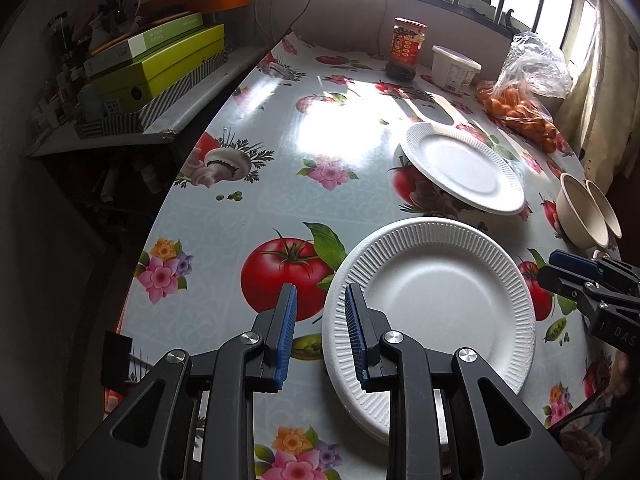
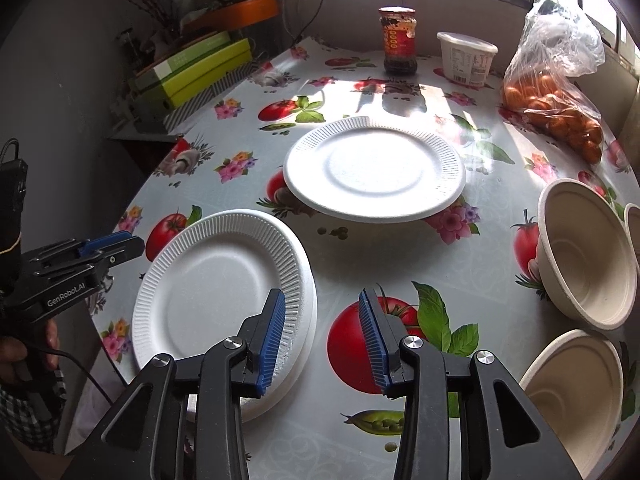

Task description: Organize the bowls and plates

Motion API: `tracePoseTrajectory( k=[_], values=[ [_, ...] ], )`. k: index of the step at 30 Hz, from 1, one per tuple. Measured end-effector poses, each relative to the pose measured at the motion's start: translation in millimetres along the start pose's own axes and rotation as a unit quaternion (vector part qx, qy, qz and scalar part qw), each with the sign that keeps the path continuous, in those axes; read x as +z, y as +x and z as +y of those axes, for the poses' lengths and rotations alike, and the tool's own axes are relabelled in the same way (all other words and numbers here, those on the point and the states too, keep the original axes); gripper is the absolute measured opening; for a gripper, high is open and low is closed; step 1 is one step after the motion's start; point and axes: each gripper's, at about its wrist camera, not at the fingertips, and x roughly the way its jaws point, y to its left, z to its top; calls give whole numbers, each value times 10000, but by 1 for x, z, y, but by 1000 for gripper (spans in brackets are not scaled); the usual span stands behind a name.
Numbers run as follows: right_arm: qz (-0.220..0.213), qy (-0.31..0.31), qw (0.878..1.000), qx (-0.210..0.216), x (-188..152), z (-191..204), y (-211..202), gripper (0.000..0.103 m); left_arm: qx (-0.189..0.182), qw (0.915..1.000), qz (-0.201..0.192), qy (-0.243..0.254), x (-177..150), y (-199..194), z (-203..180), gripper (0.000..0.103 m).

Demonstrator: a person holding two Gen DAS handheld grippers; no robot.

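Round table [image 2: 404,256] under a fruit-print cloth. Near plate stack [image 2: 216,300] at its near edge; a single plate [image 2: 374,170] farther in; tan bowls [image 2: 588,256] at right, perhaps three. Left gripper [image 1: 320,330]: fingers parted, straddling the stack's rim without pinching it. Right gripper [image 2: 322,336]: fingers spread, nothing between them, just beside the stack.

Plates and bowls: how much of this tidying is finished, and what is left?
Partly done. The near plates already form a small stack. Neither tool holds anything: the left tool and right tool both hang open beside that stack. Left: the far plate lies alone, and the bowls stand loose on the table, one tipped on its side, apparently unstacked.
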Motion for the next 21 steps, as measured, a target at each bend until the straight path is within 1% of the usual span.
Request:
tracePoseTrajectory(
  k=[2,7,11,14,17,19,21],
  values=[
    [-76,1,10000,-13,3,-3,-2,38,-47,10000,-21,16,4,1,-3,26],
    [-171,52,9998,-81,12,-12,-4,38,-269,9996,73,-81,16,7,-7,26],
    [-230,121,9996,-141,20,-21,-4,38,-180,9998,18,-14,26,10,-14,26],
    [-238,169,9994,-183,25,-29,-3,38,-365,9992,110,-97,35,15,-17,26],
    [-242,180,9993,-241,29,-34,-3,38,-348,9993,115,-49,44,19,-23,26],
    [-240,186,9991,-288,33,-39,-2,38,-501,9986,141,-63,50,22,-27,26],
    [-212,199,9991,-303,38,-43,-2,38,-559,9982,190,-77,58,26,-31,26]
  ],
)
